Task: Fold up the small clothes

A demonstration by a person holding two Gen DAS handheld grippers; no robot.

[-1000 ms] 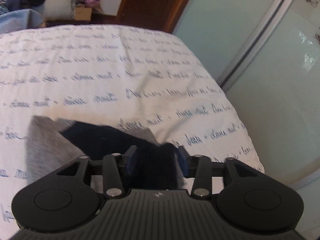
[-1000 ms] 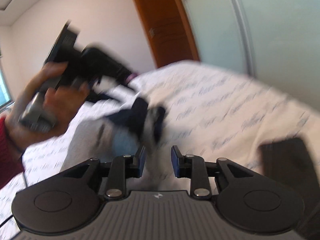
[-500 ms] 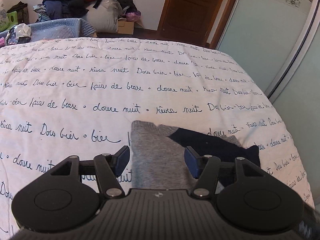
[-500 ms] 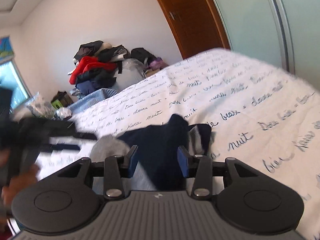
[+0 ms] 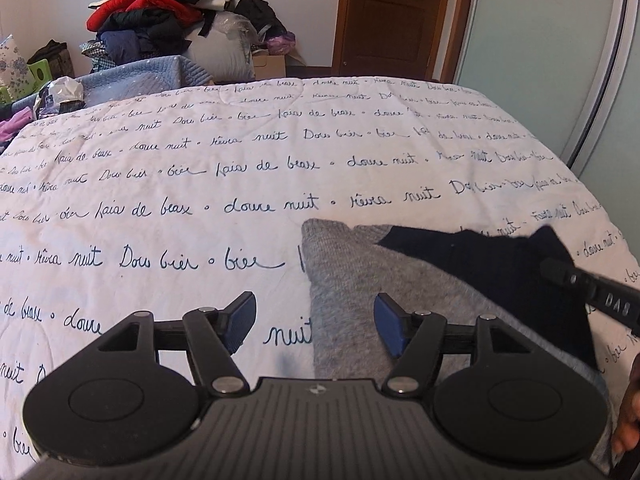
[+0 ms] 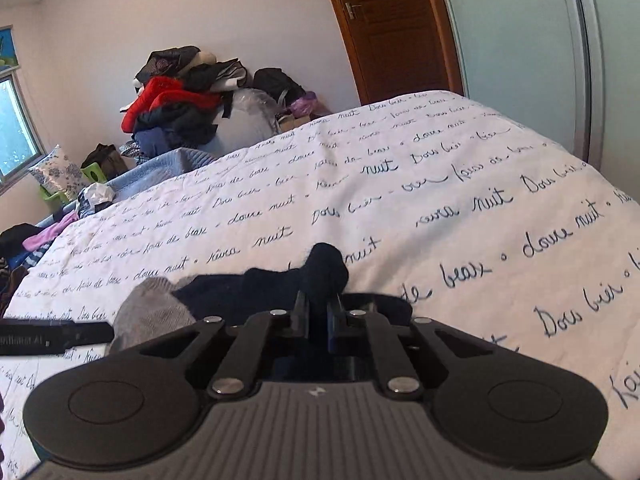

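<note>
Navy cloth of the garment (image 6: 320, 268) sits pinched in the right gripper (image 6: 318, 312) jaws (left gripper (image 5: 316, 324) jaws spread, just been opening).

1. The left gripper (image 5: 315, 322) pointed downward, its jaws apart after just widening, nothing pinched between its blue pads (image 5: 390, 330)
2. The right gripper (image 6: 318, 320) had just snapped its jaws together on dark cloth (image 6: 320, 270)
</note>
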